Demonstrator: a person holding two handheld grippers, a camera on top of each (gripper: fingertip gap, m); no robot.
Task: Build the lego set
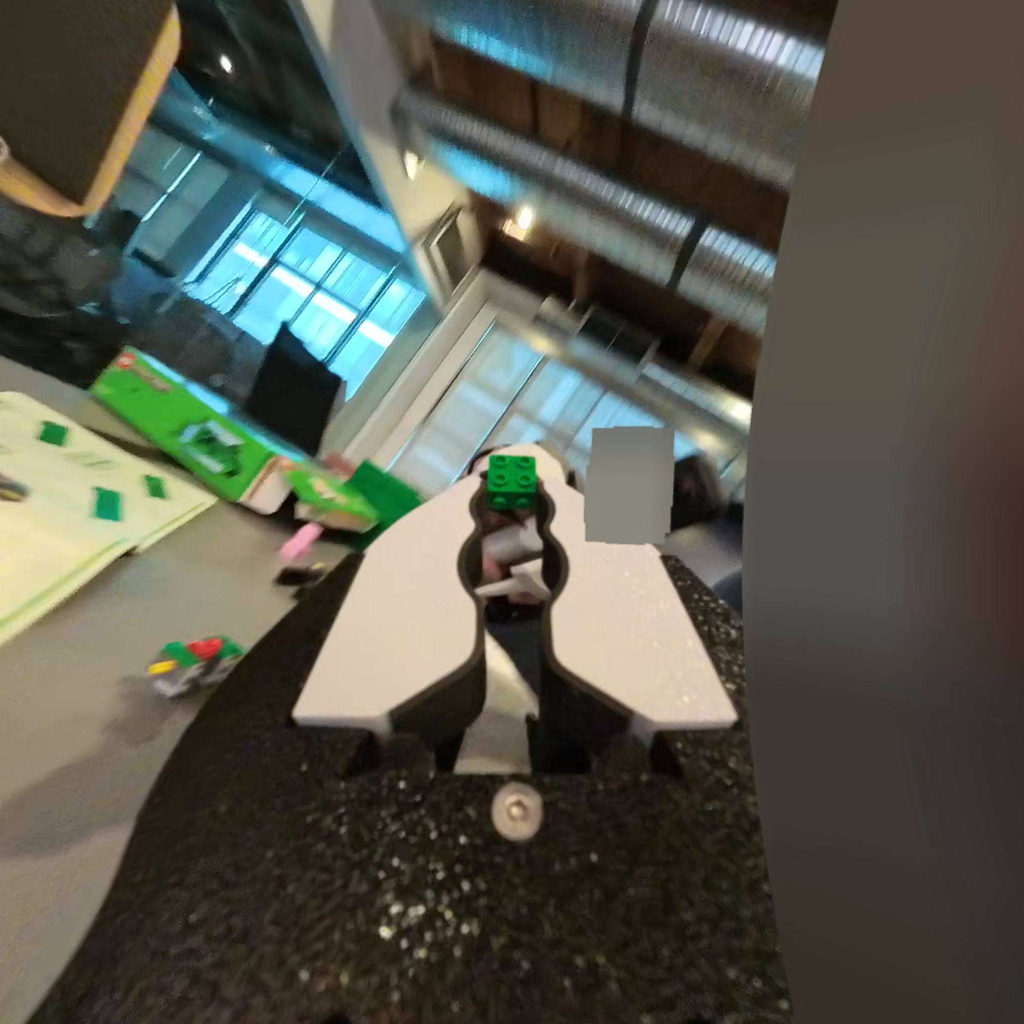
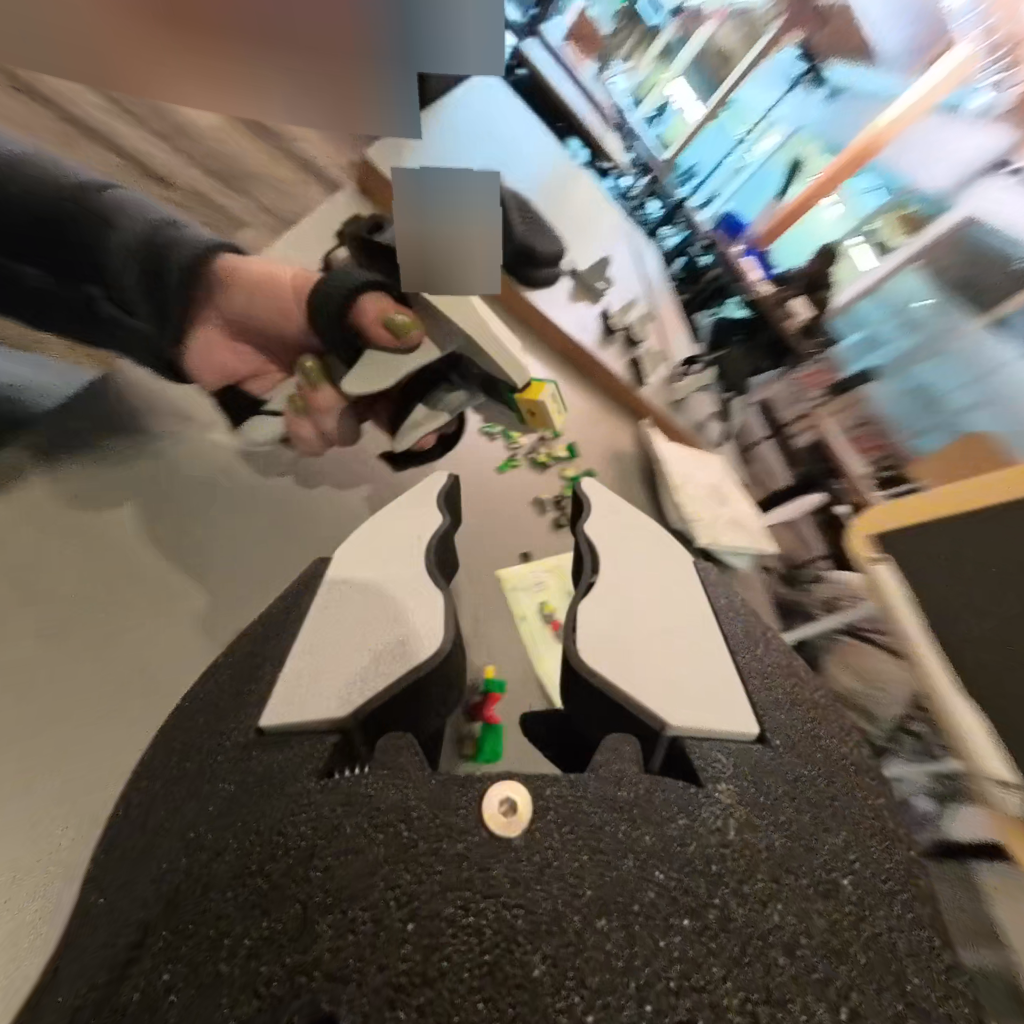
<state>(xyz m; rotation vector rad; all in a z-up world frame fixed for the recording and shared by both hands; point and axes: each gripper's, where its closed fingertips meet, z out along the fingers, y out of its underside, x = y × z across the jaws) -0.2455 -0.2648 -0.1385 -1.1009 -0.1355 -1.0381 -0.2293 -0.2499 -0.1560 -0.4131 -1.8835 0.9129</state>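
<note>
My left gripper [image 1: 512,493] is shut on a small green studded brick [image 1: 512,471] at its fingertips, held up in the air above the table. In the right wrist view a hand [image 2: 260,343] holds that left gripper [image 2: 523,396], and the block in its tips [image 2: 540,410] shows yellow and green there. My right gripper [image 2: 518,487] is open and empty, its fingers wide apart above the grey table [image 2: 138,554]. A small green, red and yellow lego build [image 2: 487,715] lies on the table below it, and also shows in the left wrist view [image 1: 194,659].
An open instruction booklet [image 1: 66,498] and a green set box [image 1: 183,426] lie at the left. A pink piece [image 1: 299,540] lies beside them. Several loose green pieces [image 2: 532,449] are scattered beyond my right gripper, with a paper sheet [image 2: 534,604] and a white bag [image 2: 704,498].
</note>
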